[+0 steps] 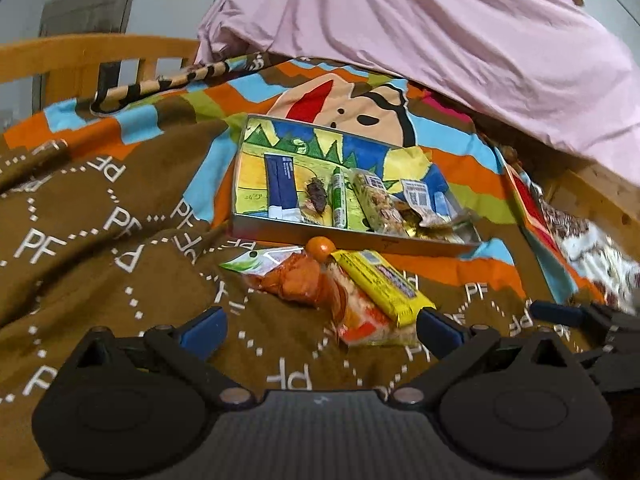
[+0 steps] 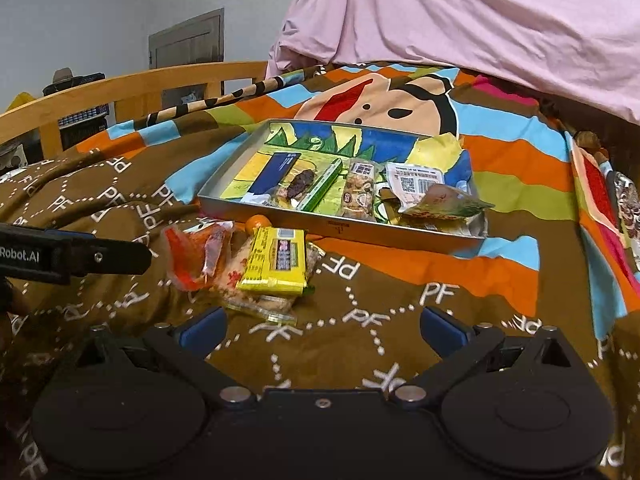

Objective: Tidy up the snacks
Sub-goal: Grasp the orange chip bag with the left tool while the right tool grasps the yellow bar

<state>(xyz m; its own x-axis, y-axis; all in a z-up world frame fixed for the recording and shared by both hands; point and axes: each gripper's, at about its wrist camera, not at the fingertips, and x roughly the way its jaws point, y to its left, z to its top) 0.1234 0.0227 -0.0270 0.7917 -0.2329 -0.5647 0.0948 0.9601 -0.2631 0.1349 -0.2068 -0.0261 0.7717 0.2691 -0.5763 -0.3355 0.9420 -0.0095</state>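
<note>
On the blanket (image 1: 80,208), snacks (image 1: 372,284) lie just beyond the left tool (image 1: 320,328).

A home bedroom: a wooden slatted bed frame (image 2: 132,88), a brown cartoon-print blanket (image 2: 400,292) with rumpled pink bedding (image 2: 460,12) along its far edge.

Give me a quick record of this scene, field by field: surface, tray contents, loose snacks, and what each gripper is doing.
Surface: patterned blanket on a bed
Tray: metal, holds a blue box, dark snack, green stick pack, nut bar and a white pouch
Loose snacks: yellow pack on top of a clear packet, orange wrapper, small orange ball, all in front of the tray
Left gripper: open, empty
Right gripper: open, empty
</note>
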